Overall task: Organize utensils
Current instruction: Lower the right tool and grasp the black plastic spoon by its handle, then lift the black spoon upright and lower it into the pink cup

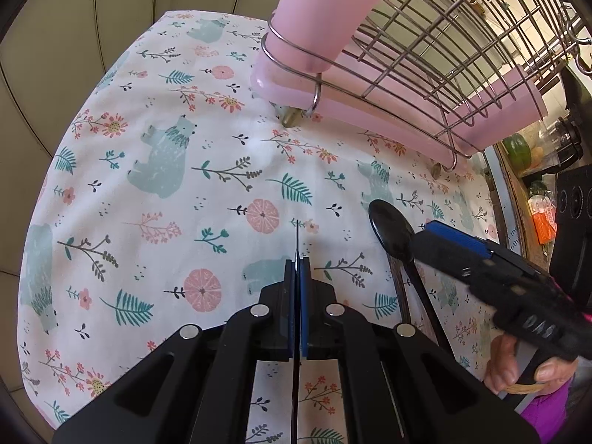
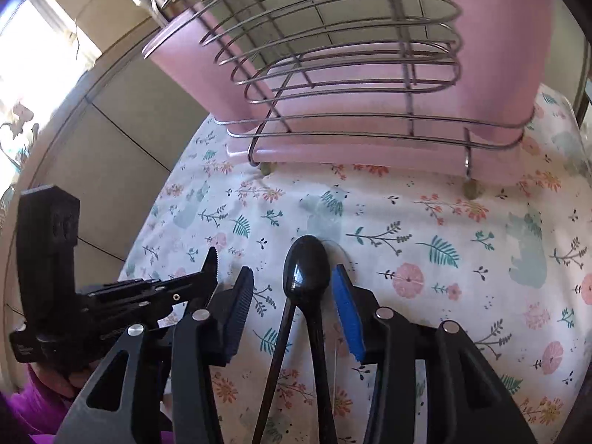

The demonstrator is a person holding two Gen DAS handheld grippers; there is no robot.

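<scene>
Nearest the right wrist camera, right gripper (image 2: 292,296) stands wide open. Its black ribbed pad sits left and its blue pad sits right of a black spoon (image 2: 306,270). Neither pad presses on the spoon; a strip of cloth shows on each side of the bowl.

Spoon: glossy black, probably plastic, oval bowl with bright highlights, long slim handle running back toward the camera between the fingers. It lies flat on the surface (image 2: 444,222), bowl pointing toward the rack. A second thin dark handle (image 2: 275,362) lies just beside it on the left, angled slightly; its far end meets the spoon's neck and its own head cannot be made out.

Left gripper (image 1: 297,259) is fully closed, pads together, with a very thin dark blade-like edge (image 1: 297,235) pinched between them and protruding past the tips. What utensil this is cannot be told; in the right wrist view a dark serrated edge shows at these tips. It hovers over bare cloth to the left of the spoon, apart from it.

A hand (image 1: 518,366) grips the right gripper's handle at the lower right of the left wrist view.

Surface covering: white cloth printed with teal bears, pink flowers, green fern sprigs.

Farther back: wire rack (image 2: 351,74) of chromed rods on small feet, standing on a pink tray, with a pink cup-like holder at each end. Well apart from the spoon.

Beyond: beige tiled wall.
</scene>
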